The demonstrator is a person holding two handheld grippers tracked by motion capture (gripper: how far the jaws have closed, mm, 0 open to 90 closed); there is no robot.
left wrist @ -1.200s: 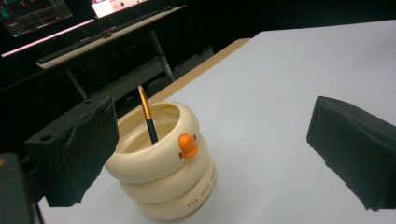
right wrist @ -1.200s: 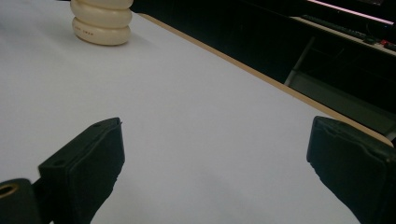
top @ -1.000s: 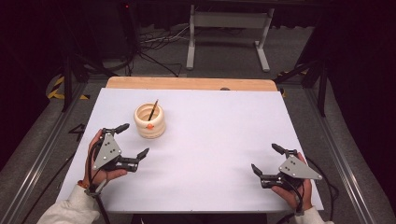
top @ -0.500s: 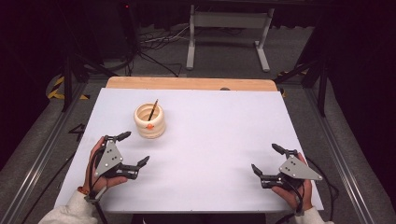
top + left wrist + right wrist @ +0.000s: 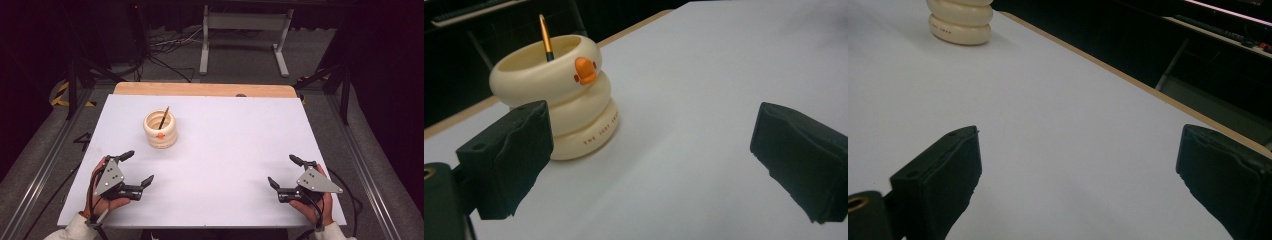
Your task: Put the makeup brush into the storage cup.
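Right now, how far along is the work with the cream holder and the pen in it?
Nothing handled yet: the pen stands in the cream holder. The left gripper, jaws open, sits nearest it, apart. The right gripper rests open by the table's near edge. Any grasp remains.

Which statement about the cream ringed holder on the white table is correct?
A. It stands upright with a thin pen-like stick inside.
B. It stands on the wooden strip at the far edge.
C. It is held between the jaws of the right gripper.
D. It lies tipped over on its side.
A: the holder stands upright on the white table, and a thin stick rises from its opening; both grippers are open and apart from it.
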